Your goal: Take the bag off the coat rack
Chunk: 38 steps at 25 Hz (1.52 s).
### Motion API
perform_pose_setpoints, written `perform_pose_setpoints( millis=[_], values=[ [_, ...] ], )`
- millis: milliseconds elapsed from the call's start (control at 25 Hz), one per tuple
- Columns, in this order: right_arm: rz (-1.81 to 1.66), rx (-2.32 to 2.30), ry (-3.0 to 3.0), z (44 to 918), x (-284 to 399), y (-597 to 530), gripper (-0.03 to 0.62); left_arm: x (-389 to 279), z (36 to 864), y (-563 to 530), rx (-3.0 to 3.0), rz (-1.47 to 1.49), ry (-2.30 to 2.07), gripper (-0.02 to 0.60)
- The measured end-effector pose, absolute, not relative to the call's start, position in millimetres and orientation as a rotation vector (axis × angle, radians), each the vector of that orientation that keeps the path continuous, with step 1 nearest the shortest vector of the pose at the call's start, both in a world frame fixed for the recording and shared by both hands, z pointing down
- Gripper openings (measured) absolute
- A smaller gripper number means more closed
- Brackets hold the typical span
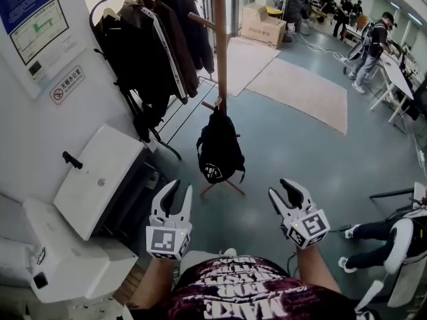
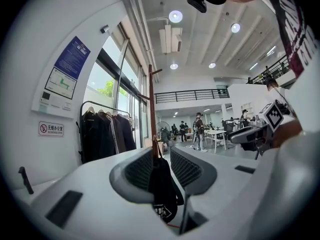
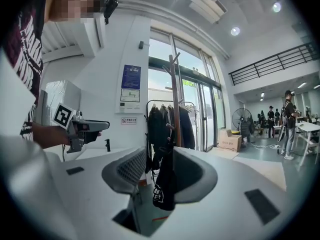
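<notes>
The black bag [image 1: 219, 153] hangs low on the wooden coat rack [image 1: 221, 52], hooked on by its top, with its bottom close to the floor [image 1: 287, 145]. Both tools are well away from it. The left tool [image 1: 179, 193] is open with nothing in it, and the right tool [image 1: 285, 195] is open and empty too. Each one only looks at the bag from far off. I think a few things could go wrong from here. The bag is hooked on, so a pull straight back with no lift first could catch and drag the whole rack. The rack looks tall and thin, so it might tip over. The bag looks soft and floppy, so a grab on loose cloth could slip and let it drop to the floor. The dark jackets [image 1: 160, 39] hang on a rail close to the rack, so a wide swing could bump them.
</notes>
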State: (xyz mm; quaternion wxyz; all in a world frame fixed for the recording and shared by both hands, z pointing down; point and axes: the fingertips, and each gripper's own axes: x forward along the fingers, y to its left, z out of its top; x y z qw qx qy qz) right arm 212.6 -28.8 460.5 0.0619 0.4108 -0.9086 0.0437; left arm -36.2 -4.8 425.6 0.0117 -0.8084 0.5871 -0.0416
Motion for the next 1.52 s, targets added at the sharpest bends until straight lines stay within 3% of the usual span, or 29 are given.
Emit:
perform_pose_setpoints(
  millis=[520,1520],
  values=[
    [0.181,1.211,-2.747,474,194,-41,0.175,-53,435,-15,-2.529,-0.175,1.856,0.098],
    [0.195,1.309,-2.694,474,134,-161,0.175,-101,434,-154,-2.599,-0.182,1.689,0.098]
  ],
)
